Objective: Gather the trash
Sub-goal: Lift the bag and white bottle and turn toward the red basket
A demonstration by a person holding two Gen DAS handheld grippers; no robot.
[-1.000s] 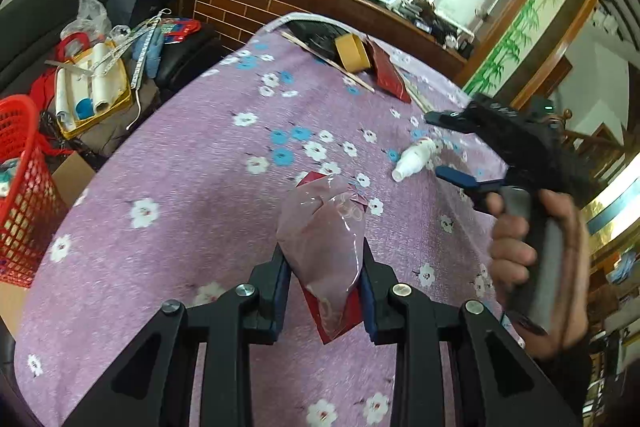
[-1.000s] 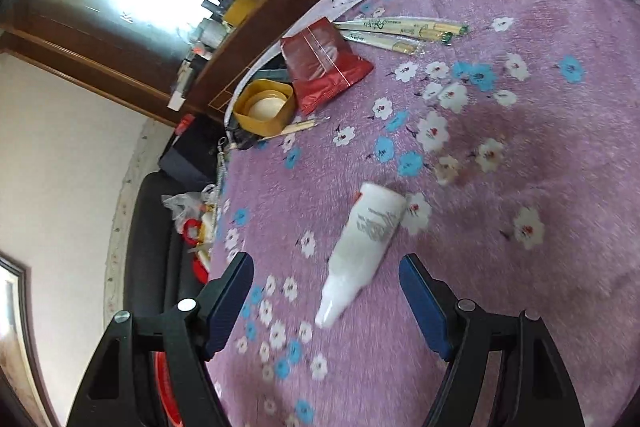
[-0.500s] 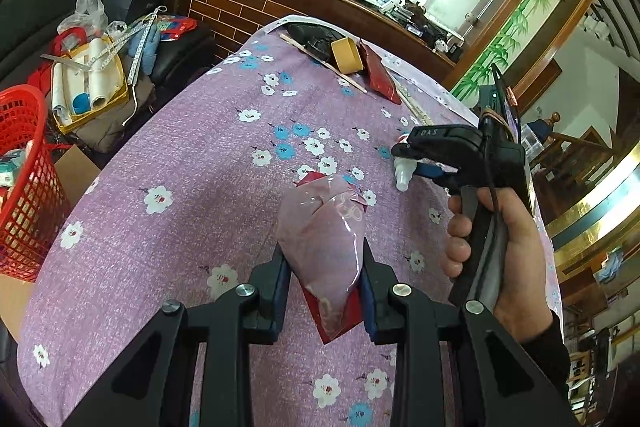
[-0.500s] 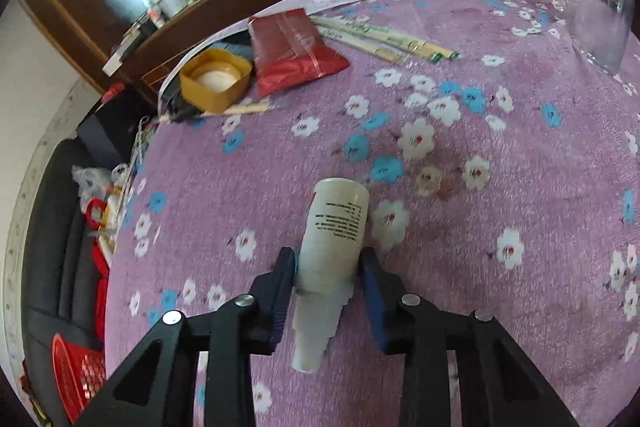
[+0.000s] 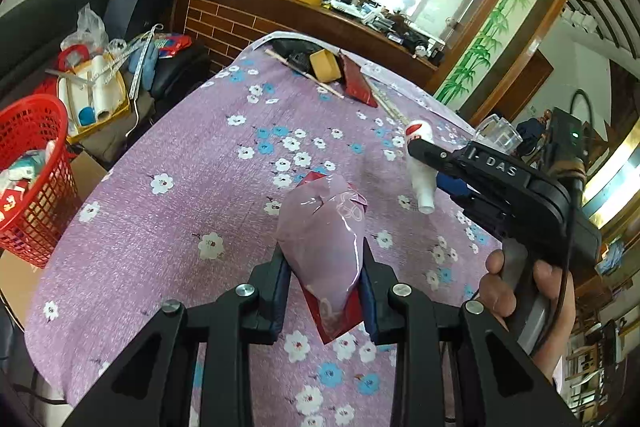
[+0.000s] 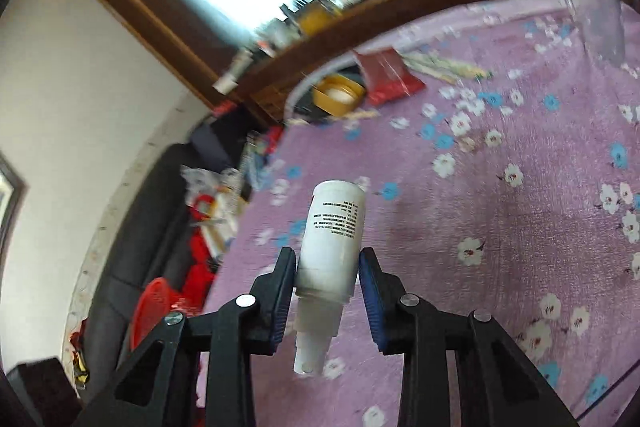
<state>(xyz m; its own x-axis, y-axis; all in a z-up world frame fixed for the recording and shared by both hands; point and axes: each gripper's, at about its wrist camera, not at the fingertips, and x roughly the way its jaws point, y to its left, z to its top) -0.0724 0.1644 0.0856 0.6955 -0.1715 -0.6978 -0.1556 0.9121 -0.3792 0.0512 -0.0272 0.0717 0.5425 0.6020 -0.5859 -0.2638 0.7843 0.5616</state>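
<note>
Left claw [image 5: 323, 291] grips the plastic bag [image 5: 324, 235]; right claw [image 6: 327, 287] grips the white bottle [image 6: 334, 239] — carry both level to the red basket [image 5: 30, 163], releasing only above its rim.

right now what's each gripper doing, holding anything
Left gripper: shut on the plastic bag.
Right gripper: shut on the white bottle, clear of the table.
</note>
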